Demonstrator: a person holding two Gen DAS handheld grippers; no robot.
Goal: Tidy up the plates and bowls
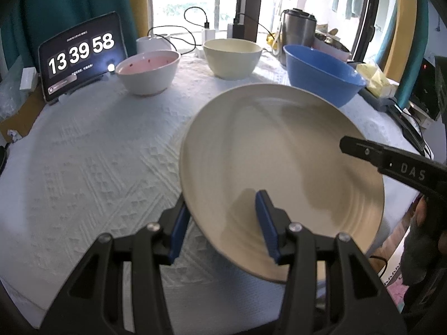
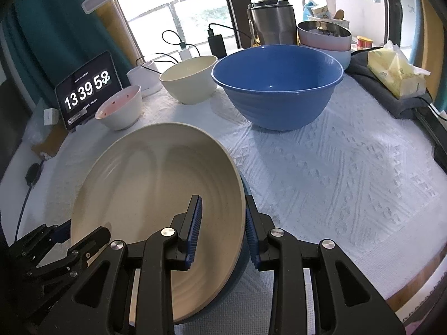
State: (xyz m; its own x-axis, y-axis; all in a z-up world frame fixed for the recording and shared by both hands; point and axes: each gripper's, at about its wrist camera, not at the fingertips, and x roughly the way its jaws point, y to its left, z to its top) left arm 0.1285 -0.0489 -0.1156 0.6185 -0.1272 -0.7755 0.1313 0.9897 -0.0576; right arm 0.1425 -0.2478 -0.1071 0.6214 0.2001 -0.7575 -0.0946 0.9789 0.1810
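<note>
A wide cream plate (image 1: 279,145) (image 2: 156,184) hangs tilted just above the white tablecloth (image 1: 97,153), held by both grippers. My left gripper (image 1: 222,209) is shut on its near-left rim, one pad under the edge and one on the inside. My right gripper (image 2: 223,203) is shut on the opposite rim; one of its fingers (image 1: 363,150) shows in the left wrist view. A dark blue surface shows beneath the plate's rim there; I cannot tell whether it is another dish. Behind stand a pink-lined bowl (image 1: 148,72), a cream bowl (image 1: 232,58) and a big blue bowl (image 2: 279,89).
A tablet clock (image 1: 81,55) leans at the back left. A steel container (image 2: 273,25), stacked bowls (image 2: 324,36) and chargers with cables line the window side. A yellow tissue pack (image 2: 396,75) lies on dark cloth at the right edge.
</note>
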